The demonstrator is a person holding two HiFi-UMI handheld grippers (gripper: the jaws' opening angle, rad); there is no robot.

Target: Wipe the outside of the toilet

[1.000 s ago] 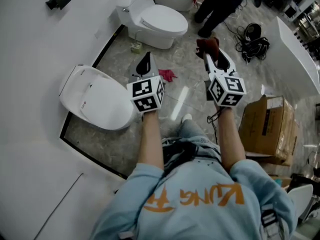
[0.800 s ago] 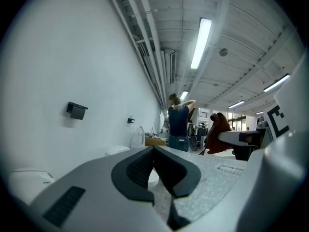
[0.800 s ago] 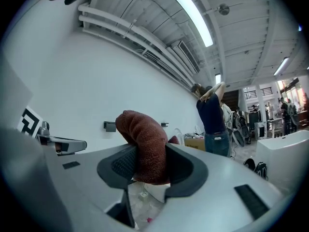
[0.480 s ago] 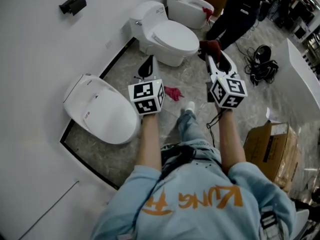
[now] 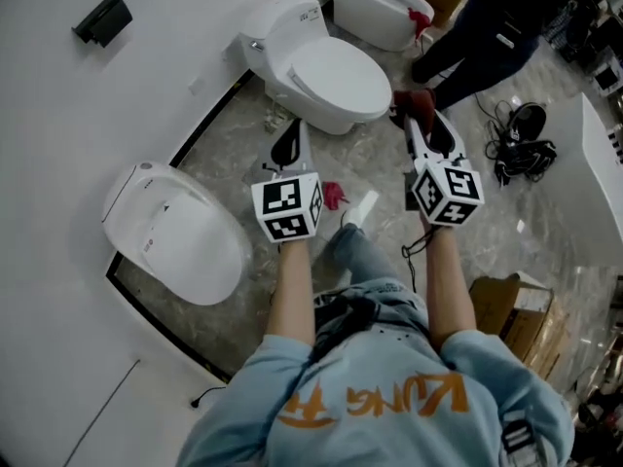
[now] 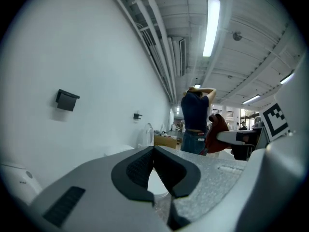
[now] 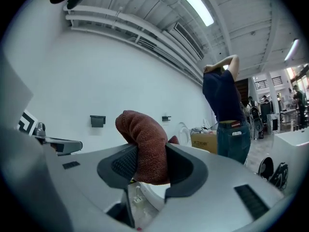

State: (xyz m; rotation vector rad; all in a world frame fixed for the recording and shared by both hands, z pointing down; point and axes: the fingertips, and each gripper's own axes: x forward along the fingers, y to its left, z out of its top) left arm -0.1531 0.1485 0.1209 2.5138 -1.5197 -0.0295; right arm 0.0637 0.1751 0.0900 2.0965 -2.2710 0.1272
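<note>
Head view: the toilet (image 5: 326, 76), lid down, stands against the wall just ahead of both tools, not yet touched. The right hand-held gripper (image 5: 421, 117) hangs beside the toilet's bowl with a dark red cloth (image 5: 412, 99) at its tip. The left hand-held gripper (image 5: 291, 129) hangs in front of the toilet's base. A pink rag (image 5: 334, 196) lies on the floor nearer the wearer than the toilet, and a bystander (image 5: 487, 27) stands to the toilet's right.

Left gripper view: the left hand-held gripper (image 6: 154, 151) has its jaw tips pressed together with nothing between them.

Right gripper view: the right hand-held gripper (image 7: 147, 163) is clamped on the cloth (image 7: 145, 144), whose folded bulk bulges above the jaws.

The step in hand looks like the approach. To do it well, I would:
- lower the right tool so the bulging fold, not the jaw plastic, meets the porcelain;
- keep the clamp firm;
- stroke along the bowl's outer curve from the tank end forward;
- keep the left tool clear;
- step around the rag.

Against half a second ago, the toilet sits closer to the two tools. The grip on the cloth is unchanged, and the left jaws remain closed.
</note>
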